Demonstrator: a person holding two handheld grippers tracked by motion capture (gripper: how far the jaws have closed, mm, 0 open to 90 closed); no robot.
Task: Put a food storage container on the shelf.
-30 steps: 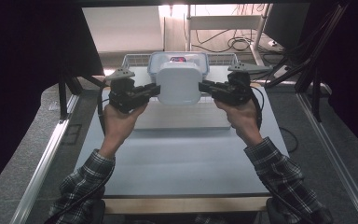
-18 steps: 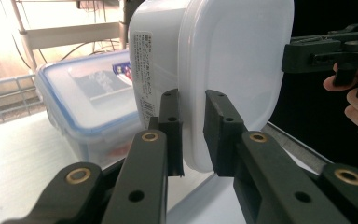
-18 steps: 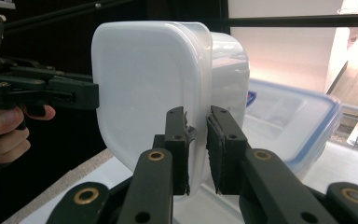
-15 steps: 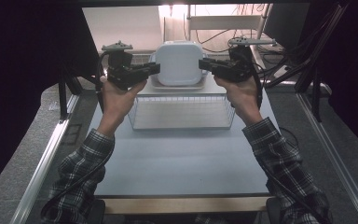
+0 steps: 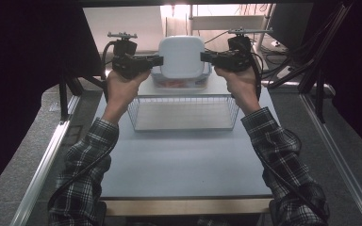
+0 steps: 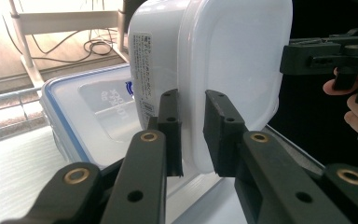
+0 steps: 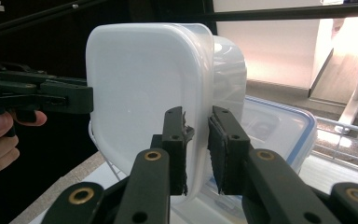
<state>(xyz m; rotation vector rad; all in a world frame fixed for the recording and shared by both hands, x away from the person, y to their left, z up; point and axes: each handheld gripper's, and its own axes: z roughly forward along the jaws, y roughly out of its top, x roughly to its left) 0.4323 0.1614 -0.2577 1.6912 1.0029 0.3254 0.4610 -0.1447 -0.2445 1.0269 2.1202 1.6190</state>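
tub [image 5: 181, 55] held in the air over the table's far edge, above a lidded box [image 5: 179, 83] | left gripper [image 5: 156, 60] and right gripper [image 5: 206, 57] each clamp its rim | keep both level, lower together (basket [image 5: 183, 113] sits nearer)

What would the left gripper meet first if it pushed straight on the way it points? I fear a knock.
The white container that its fingers already pinch; beyond it, probably the right gripper on the opposite rim.
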